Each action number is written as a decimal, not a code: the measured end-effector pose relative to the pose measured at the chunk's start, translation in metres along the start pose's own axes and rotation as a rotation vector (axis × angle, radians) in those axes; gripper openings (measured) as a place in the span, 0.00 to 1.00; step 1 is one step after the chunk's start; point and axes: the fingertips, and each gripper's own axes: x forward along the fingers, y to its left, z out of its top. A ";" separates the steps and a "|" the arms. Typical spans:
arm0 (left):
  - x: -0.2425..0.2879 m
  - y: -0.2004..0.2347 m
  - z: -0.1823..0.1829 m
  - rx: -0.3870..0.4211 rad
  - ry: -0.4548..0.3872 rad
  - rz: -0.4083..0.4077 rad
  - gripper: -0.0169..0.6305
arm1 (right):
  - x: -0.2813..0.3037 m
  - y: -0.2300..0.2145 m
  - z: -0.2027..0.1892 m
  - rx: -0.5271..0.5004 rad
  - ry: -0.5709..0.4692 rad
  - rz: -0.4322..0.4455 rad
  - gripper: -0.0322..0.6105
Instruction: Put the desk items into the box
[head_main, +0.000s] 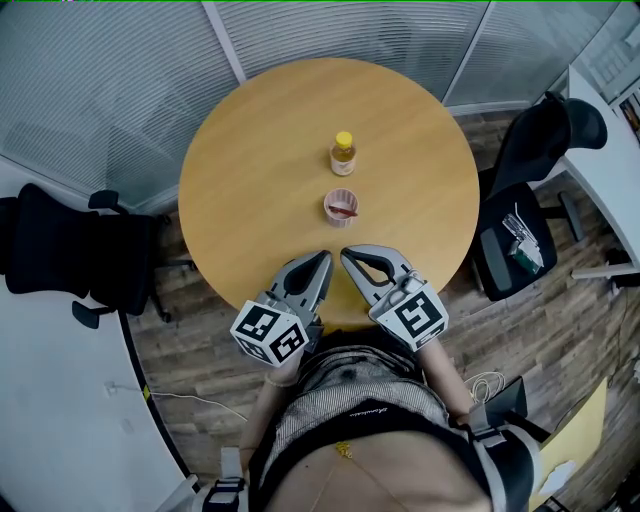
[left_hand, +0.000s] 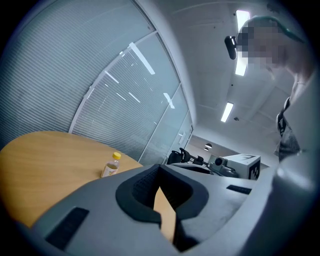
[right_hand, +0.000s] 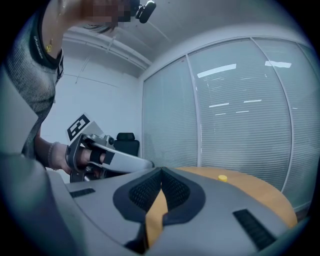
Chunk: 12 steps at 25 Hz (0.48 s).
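Observation:
A small bottle (head_main: 343, 153) with a yellow cap stands upright near the middle of the round wooden table (head_main: 250, 180). Just in front of it sits a small pinkish cup (head_main: 341, 207) with something red inside. My left gripper (head_main: 325, 258) and right gripper (head_main: 347, 253) hover side by side over the table's near edge, tips pointing at the cup. Both are shut with nothing between the jaws. In the left gripper view the bottle (left_hand: 111, 164) lies beyond the shut left gripper (left_hand: 159, 169). In the right gripper view only the bottle's yellow cap (right_hand: 222, 177) shows past the right gripper (right_hand: 160, 173).
Black office chairs stand left (head_main: 60, 255) and right (head_main: 525, 200) of the table. Glass walls with blinds (head_main: 120, 70) run behind it. A white desk (head_main: 610, 150) is at the far right. A cable (head_main: 180, 397) lies on the wood floor.

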 end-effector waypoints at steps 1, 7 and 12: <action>-0.001 -0.003 0.002 0.006 -0.006 -0.002 0.03 | -0.002 0.000 0.003 -0.003 -0.008 -0.002 0.09; -0.002 -0.016 0.012 0.036 -0.026 -0.014 0.03 | -0.010 -0.003 0.012 0.007 -0.036 -0.015 0.08; 0.001 -0.008 0.015 0.028 -0.023 -0.020 0.03 | 0.000 -0.008 0.011 0.018 -0.018 -0.017 0.08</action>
